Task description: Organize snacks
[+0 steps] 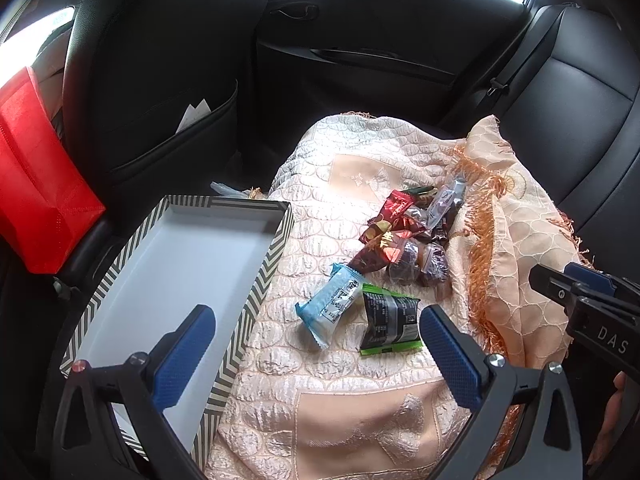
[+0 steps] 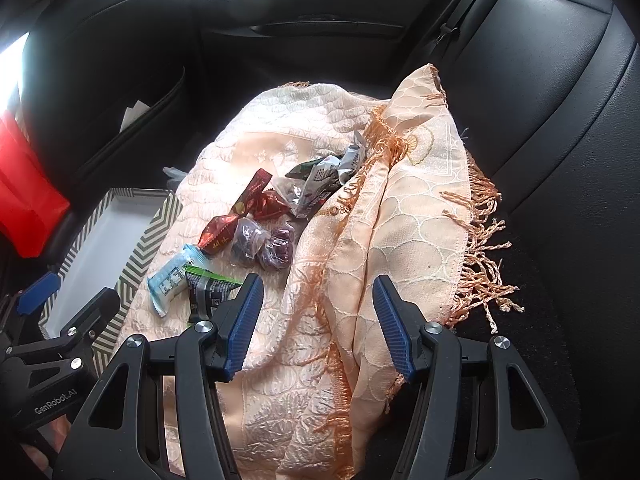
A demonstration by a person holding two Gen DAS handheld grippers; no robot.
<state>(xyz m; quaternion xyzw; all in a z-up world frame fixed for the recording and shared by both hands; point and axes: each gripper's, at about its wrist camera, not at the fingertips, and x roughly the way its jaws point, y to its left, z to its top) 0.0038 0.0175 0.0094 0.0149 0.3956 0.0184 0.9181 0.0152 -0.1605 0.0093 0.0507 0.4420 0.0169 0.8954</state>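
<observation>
My left gripper hangs over the blanket with its jaws spread wide and nothing between them. In the left wrist view the green-edged dark packet lies just inside the right-hand jaw at lower centre of the frame, and the light blue packet sits just to its left, also between the jaws and a little further up the frame. The blue packet's long axis runs diagonally, from upper right down to lower left; the green one lies closer to upright in the frame. The rest of the snack pile trails away toward the upper right, along the fringe of the folded blanket.

The striped box lies open and holds nothing at left of the frame, its near long wall just beside the blue packet.

My right gripper is likewise open and holds nothing, but it points at the folded blanket, with the packets off to the left of its jaws. I judge the left is better placed.

Readable writing: "DAS" on the right gripper's body, "GenRobot.AI" on the left's. The packet print is too small to read.
</observation>
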